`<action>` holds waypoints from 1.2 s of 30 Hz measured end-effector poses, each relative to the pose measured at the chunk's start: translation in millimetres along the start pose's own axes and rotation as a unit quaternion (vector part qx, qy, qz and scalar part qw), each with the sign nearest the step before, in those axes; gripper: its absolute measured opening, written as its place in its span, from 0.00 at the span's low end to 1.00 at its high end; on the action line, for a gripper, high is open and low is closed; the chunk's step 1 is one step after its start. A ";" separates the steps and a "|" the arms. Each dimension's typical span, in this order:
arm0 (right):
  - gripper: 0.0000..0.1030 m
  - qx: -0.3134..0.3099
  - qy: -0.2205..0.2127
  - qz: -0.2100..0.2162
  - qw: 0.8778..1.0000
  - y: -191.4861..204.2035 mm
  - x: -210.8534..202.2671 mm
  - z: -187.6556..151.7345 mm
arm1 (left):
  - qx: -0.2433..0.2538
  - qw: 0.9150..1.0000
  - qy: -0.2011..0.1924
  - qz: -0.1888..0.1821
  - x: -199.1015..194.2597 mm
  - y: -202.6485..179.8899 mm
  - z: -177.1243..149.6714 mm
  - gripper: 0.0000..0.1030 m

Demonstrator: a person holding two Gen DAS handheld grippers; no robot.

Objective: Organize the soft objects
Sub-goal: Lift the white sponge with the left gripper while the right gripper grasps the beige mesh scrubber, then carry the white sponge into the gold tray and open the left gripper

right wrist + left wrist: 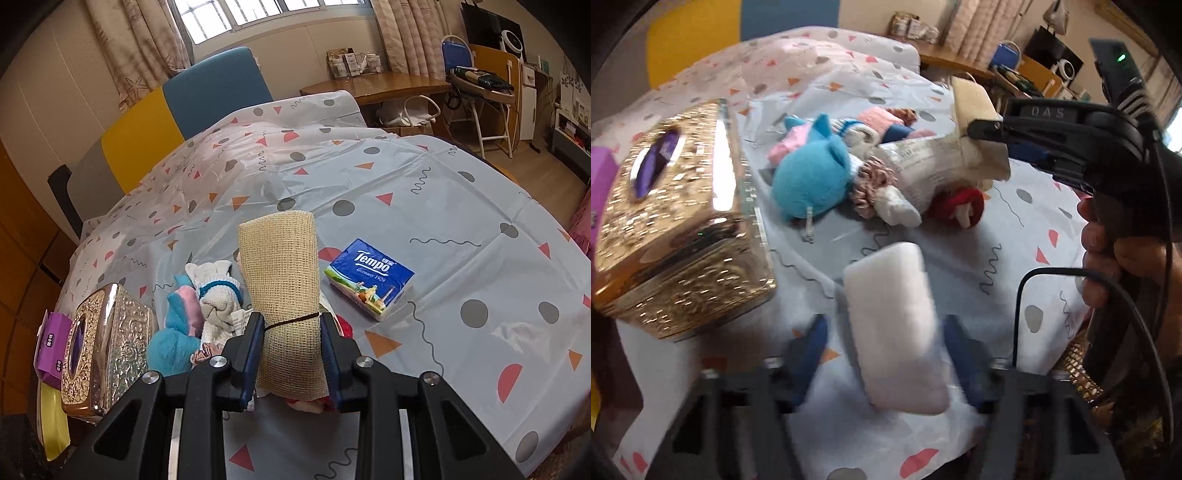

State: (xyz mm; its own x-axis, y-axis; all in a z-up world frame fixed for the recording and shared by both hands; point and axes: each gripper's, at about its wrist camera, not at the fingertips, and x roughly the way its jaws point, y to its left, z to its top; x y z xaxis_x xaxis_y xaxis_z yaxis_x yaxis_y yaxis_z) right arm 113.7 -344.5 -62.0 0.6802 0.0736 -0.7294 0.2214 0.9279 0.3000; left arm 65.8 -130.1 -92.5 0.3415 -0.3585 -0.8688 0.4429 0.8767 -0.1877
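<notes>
My left gripper [886,354] holds a white soft sponge block [894,328] between its blue pads, above the patterned tablecloth [960,258]. My right gripper [291,354] is shut on a rolled beige mesh cloth [284,280] tied with a dark band; it also shows in the left wrist view [975,110]. Under and left of it lies a heap of soft things: a blue plush toy [812,177], white knitted socks [216,295], pink and red fabric pieces [956,206].
A gold embossed tissue box [679,218] stands at the left, also seen in the right wrist view [107,339], with a purple pack [51,347] beside it. A blue Tempo tissue pack [369,277] lies to the right. Chairs, a desk and curtains stand behind.
</notes>
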 end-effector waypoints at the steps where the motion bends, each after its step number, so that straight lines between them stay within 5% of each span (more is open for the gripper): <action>1: 0.29 0.000 0.000 0.000 1.000 -0.1 0.2 0.0 | 0.001 1.000 -0.004 0.007 -0.5 1.6 -2.2 0.71; 10: 0.29 0.007 0.005 0.001 1.000 -2.3 2.2 0.8 | -0.008 0.999 0.039 0.009 25.3 -6.4 -1.8 0.78; 11: 0.29 0.007 0.006 0.001 1.000 -2.1 2.3 0.6 | -0.006 0.999 0.039 0.014 28.3 -8.5 -2.0 0.76; 13: 0.29 0.005 0.005 0.002 1.000 -1.5 2.3 0.8 | 0.005 0.998 0.056 0.015 38.0 -12.0 -3.1 0.56; 14: 0.29 0.004 0.005 0.002 1.000 -1.2 2.2 0.6 | 0.015 0.998 0.055 0.018 40.6 -14.4 -4.6 0.55; 19: 0.29 0.010 0.002 0.001 1.000 -3.4 0.9 0.6 | 0.040 0.999 0.011 0.010 12.7 -19.7 6.5 0.53; 24: 0.29 0.004 0.006 0.004 1.000 -0.6 2.1 -0.3 | 0.039 0.997 -0.062 0.012 -34.7 -12.5 62.3 0.55; 31: 0.29 -0.010 0.012 0.004 1.000 4.5 5.5 -2.1 | -0.052 0.987 -0.136 0.070 -83.6 69.7 136.1 0.55; 36: 0.29 -0.023 0.015 0.005 1.000 9.1 7.9 -3.3 | -0.132 0.968 -0.171 0.125 -115.2 162.5 137.4 0.56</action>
State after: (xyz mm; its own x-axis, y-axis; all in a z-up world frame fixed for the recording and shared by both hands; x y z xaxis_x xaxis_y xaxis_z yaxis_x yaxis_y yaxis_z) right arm 118.7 -334.3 -67.1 0.6602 0.0942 -0.7452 0.1817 0.9426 0.2801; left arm 212.3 9.6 40.0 0.6859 -0.1703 -0.7075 0.0996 0.9851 -0.1405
